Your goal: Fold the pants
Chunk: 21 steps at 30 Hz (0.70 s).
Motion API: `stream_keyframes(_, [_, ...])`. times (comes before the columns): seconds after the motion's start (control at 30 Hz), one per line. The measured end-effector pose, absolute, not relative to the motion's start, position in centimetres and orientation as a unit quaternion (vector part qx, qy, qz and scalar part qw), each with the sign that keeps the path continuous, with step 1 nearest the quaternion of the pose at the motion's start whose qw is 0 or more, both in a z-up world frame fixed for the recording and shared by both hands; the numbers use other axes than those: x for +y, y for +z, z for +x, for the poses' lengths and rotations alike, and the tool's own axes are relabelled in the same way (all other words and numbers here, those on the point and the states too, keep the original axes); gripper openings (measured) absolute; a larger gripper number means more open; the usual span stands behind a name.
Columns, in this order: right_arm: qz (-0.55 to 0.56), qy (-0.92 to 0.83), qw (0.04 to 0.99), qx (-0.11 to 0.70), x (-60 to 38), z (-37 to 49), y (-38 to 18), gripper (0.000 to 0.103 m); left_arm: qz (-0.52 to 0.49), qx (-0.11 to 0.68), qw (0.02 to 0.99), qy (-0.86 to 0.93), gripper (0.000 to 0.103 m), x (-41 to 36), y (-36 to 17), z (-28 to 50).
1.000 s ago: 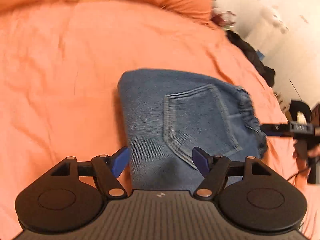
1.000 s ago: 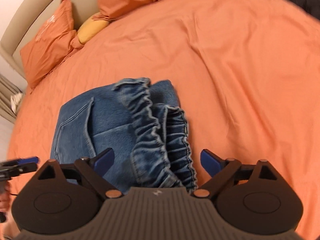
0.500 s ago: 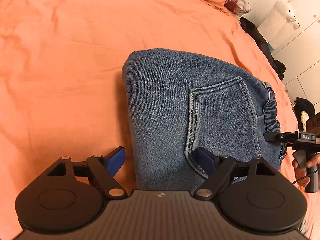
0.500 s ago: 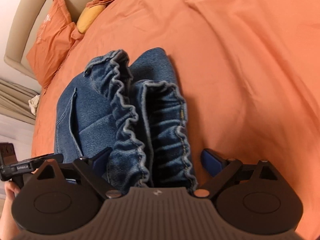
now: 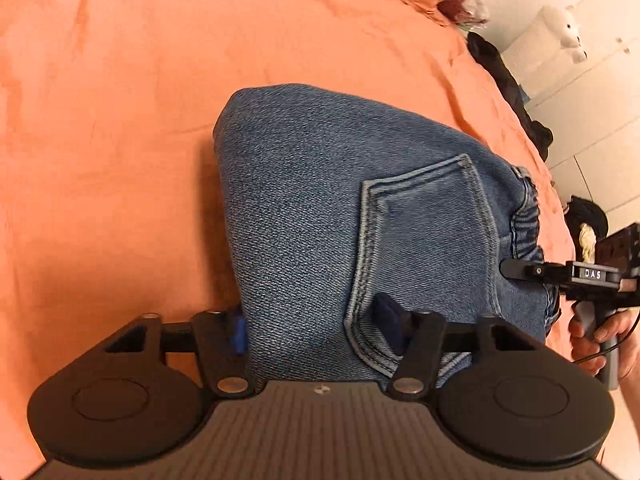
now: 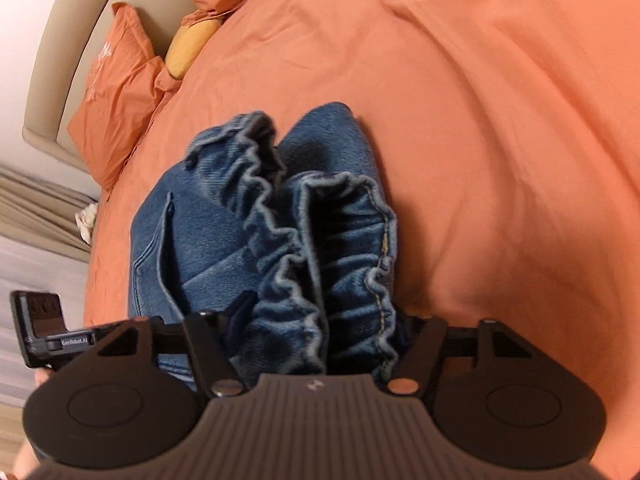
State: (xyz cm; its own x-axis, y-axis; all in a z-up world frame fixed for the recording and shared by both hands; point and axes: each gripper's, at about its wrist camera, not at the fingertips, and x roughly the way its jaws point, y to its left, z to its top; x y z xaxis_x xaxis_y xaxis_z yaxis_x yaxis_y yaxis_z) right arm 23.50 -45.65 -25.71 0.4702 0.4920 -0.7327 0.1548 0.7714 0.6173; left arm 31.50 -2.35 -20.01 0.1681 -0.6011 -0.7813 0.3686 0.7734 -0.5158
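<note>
The folded blue denim pants (image 5: 320, 216) lie on the orange bed, back pocket up. My left gripper (image 5: 312, 328) is open and straddles the near folded edge; its fingers (image 5: 238, 330) sit on either side of the denim. In the right wrist view the pants (image 6: 224, 248) show their ruffled elastic waistband. My right gripper (image 6: 320, 320) is open around the waistband end, with fabric bulging between its jaws. The right gripper also shows in the left wrist view (image 5: 560, 276), and the left gripper in the right wrist view (image 6: 44, 332).
The orange bedsheet (image 5: 120, 120) spreads all around the pants. Orange pillows (image 6: 116, 104) and a yellow cushion (image 6: 192, 44) lie by the beige headboard (image 6: 60, 40). Dark clothes (image 5: 508, 84) lie at the bed's far edge by white cabinets.
Both grippers have moved down and forward onto the pants. The left now straddles the folded edge and the right the waistband. Both stay open.
</note>
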Motion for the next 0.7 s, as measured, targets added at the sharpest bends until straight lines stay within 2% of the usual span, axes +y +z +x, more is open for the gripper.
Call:
stream_keyframes(0.07, [0.311,0.104,0.801,0.501,-45.2,23.1,-24.5,0.051,-0.103,0.555,0.759,-0.325,0.052,-2.0,-19.3,31.2])
stream_keyframes(0.23, [0.292,0.121,0.818,0.481,-43.4,22.2,-20.7,0.047,-0.096,0.544,0.766,-0.330,0.043,-0.8,-16.8,30.0])
stream_keyframes(0.5, [0.283,0.166,0.832,0.448,-36.9,21.6,-14.1,0.047,-0.081,0.503,0.802,-0.311,0.043,5.8,-10.2,27.8])
stream_keyframes(0.7, [0.278,0.217,0.828,0.437,-28.5,22.8,-11.8,0.047,-0.063,0.487,0.829,-0.266,0.043,14.0,-6.1,26.0])
